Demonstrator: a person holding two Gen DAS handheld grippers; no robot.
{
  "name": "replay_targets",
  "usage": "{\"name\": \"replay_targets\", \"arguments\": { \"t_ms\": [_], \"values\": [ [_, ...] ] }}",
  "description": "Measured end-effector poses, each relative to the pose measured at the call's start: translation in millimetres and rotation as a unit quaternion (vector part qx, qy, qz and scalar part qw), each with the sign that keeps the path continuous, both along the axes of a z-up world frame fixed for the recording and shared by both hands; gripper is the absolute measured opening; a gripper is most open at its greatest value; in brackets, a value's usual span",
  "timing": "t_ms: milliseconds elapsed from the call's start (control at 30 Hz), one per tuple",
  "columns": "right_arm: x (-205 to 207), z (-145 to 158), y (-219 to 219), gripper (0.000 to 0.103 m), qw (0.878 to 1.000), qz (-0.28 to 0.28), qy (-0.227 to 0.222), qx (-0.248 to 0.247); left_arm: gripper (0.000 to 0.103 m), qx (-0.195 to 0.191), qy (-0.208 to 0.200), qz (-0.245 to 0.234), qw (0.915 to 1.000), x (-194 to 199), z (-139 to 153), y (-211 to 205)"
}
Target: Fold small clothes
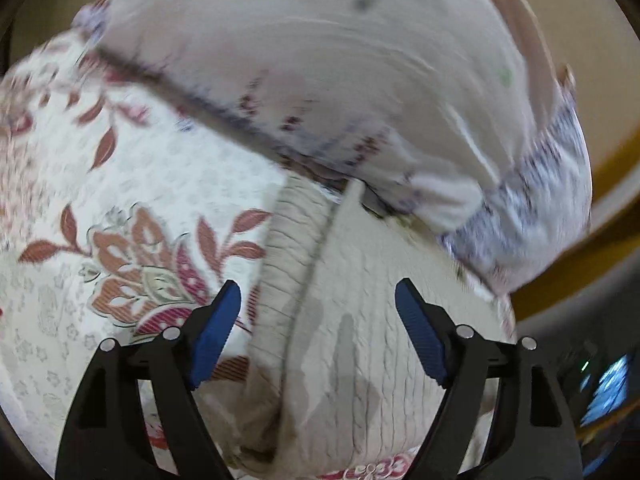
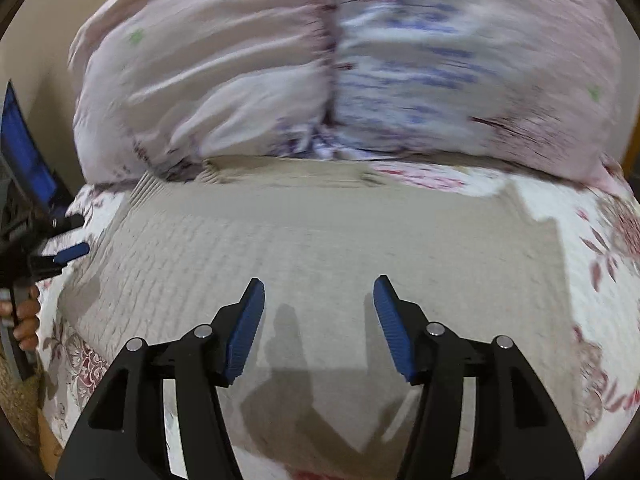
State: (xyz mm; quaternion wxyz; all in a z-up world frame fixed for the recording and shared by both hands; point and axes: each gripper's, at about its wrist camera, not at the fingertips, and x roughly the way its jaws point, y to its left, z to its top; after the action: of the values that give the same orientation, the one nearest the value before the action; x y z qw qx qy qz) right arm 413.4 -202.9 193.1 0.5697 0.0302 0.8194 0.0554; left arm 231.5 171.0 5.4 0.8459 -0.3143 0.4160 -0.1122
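A beige cable-knit garment (image 1: 360, 260) lies spread flat on a floral bedspread (image 1: 140, 168). My left gripper (image 1: 318, 292) hovers open over the garment's ribbed left edge, with nothing between its blue pads. In the right wrist view the same garment (image 2: 320, 232) fills the middle. My right gripper (image 2: 320, 284) stands open just above the knit and casts a shadow on it, its pads holding nothing. The left gripper (image 2: 78, 235) shows at that view's far left edge, held by a person's hand (image 2: 24, 320).
Two soft pillows, a pale pink one (image 2: 220, 80) and a blue-patterned one (image 2: 460, 60), lie against the garment's far edge. The pillow (image 1: 320, 60) also fills the top of the left wrist view. Bedspread (image 2: 580, 260) shows to the right of the garment.
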Motion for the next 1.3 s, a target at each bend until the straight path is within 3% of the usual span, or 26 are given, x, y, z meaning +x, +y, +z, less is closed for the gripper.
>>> {"name": "replay_targets", "arguments": {
  "t_ms": [200, 267, 367, 533, 633, 800, 933, 1067, 1300],
  "values": [
    [-8, -20, 24, 0.059, 1.0, 0.03, 0.003, 0.0, 0.079, -0.054, 0.027, 0.017, 0.998, 5, -18, 10],
    [-16, -27, 26, 0.06, 0.999, 0.04, 0.018, -0.011, 0.079, -0.056, 0.024, 0.016, 0.998, 5, -18, 9],
    [-19, -25, 32, 0.061, 0.998, 0.064, 0.0, -0.02, 0.079, -0.066, 0.025, 0.01, 0.9975, 6, -19, 7],
    [-15, -26, 28, 0.061, 0.998, 0.059, 0.002, -0.016, 0.078, -0.084, 0.029, -0.003, 0.9961, 9, -20, -1],
    [-14, -27, 28, 0.061, 0.998, 0.059, 0.001, -0.016, 0.072, -0.08, 0.031, -0.005, 0.9963, 11, -20, -7],
    [-14, -28, 28, 0.061, 0.998, 0.055, 0.002, -0.012, 0.048, -0.083, 0.043, -0.003, 0.9956, 11, -25, -9],
    [-14, -27, 29, 0.062, 0.999, 0.053, 0.002, -0.01, 0.039, -0.065, 0.049, -0.003, 0.9967, 12, -25, -13],
    [-13, -27, 28, 0.062, 0.999, 0.052, 0.002, -0.009, 0.021, -0.044, 0.053, -0.013, 0.9975, 13, -22, -20],
    [-13, -27, 28, 0.062, 0.999, 0.053, 0.001, -0.01, 0.015, -0.092, -0.022, -0.048, 0.9944, 9, 23, -34]
  ]
}}
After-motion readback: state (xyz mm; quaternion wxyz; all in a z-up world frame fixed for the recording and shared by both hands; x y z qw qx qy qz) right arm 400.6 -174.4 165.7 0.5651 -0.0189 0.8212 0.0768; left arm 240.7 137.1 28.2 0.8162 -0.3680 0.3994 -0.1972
